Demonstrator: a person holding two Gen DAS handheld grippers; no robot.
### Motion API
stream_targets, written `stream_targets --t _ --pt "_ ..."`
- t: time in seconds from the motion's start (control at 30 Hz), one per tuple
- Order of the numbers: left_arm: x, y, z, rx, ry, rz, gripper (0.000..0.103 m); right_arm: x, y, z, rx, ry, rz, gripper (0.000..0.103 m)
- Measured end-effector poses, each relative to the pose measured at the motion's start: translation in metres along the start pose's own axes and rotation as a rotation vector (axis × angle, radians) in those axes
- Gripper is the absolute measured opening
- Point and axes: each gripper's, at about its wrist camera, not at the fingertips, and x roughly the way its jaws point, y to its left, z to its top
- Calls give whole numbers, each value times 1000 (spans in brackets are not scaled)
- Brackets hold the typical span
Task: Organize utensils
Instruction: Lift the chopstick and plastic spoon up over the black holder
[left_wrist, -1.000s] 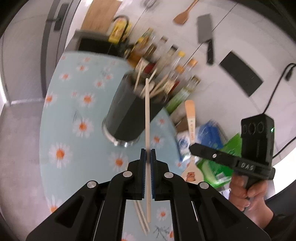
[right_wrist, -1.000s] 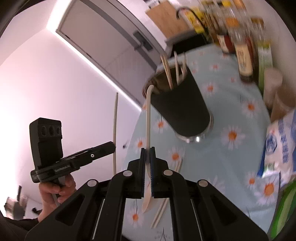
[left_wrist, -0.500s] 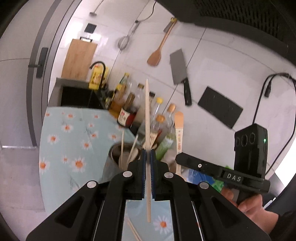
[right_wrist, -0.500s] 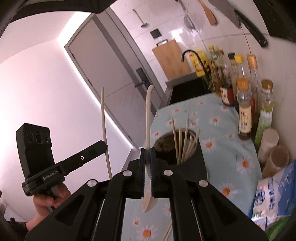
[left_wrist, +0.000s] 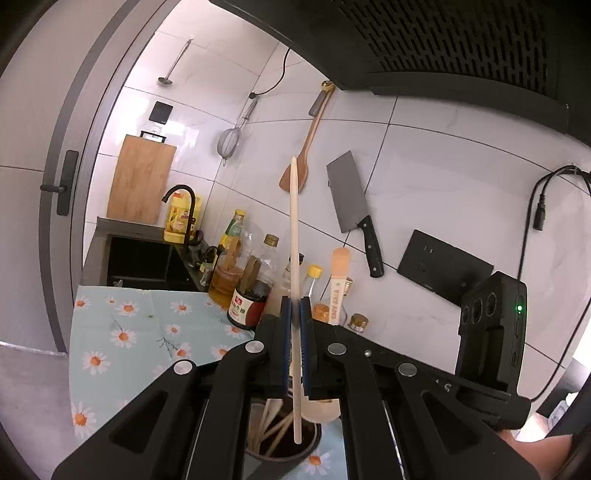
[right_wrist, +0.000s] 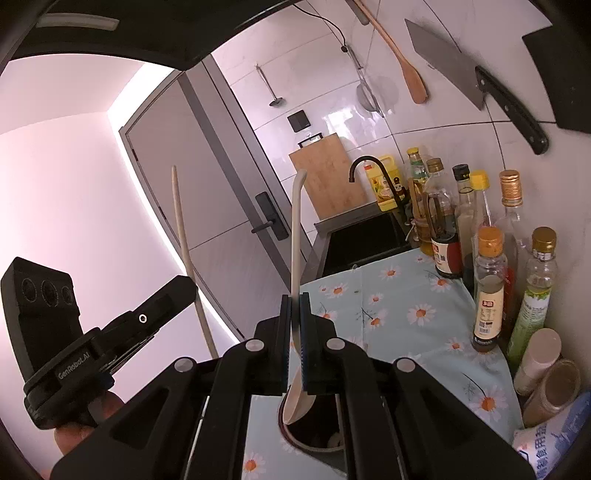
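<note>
- Now that both tools have been lifted over the utensil holder (left_wrist: 284, 448), dropping in looks next.
- Left tool (left_wrist: 294, 339): clamped on a chopstick (left_wrist: 294, 258).
- Right tool (right_wrist: 294, 339): clamped on a spoon (right_wrist: 296, 266).

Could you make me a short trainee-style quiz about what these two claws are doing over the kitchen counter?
1. True or false: the left claw is shut on a chopstick.
2. What does the right claw hold? A) a cleaver B) a pale spoon C) a bottle
3. Fill in: the lower ends of both utensils hang over the mouth of the dark ____.

Key:
1. True; the pads clamp the chopstick, which stands nearly upright.
2. B; the spoon is gripped by its handle, bowl end down. The cleaver hangs on the wall.
3. Utensil holder, which already contains other chopsticks.
</note>
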Motion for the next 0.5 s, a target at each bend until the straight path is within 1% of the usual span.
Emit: stream_targets --t 0.07,0.13,0.27,0.4,0.5 --pt "9 6 -3 -8 13 15 4 8 -2 -1 -6 7 -9 5" --pt "15 13 -7 -27 22 12 4 14 -4 -4 -9 13 -22 5" --pt "24 21 -18 -36 31 20 4 22 -7 -11 -9 31 -39 5" --pt "31 24 -30 -31 44 22 4 26 -7 -17 -14 44 -48 5" --pt "36 21 -39 -5 57 23 4 29 -6 -22 -32 49 -62 5"
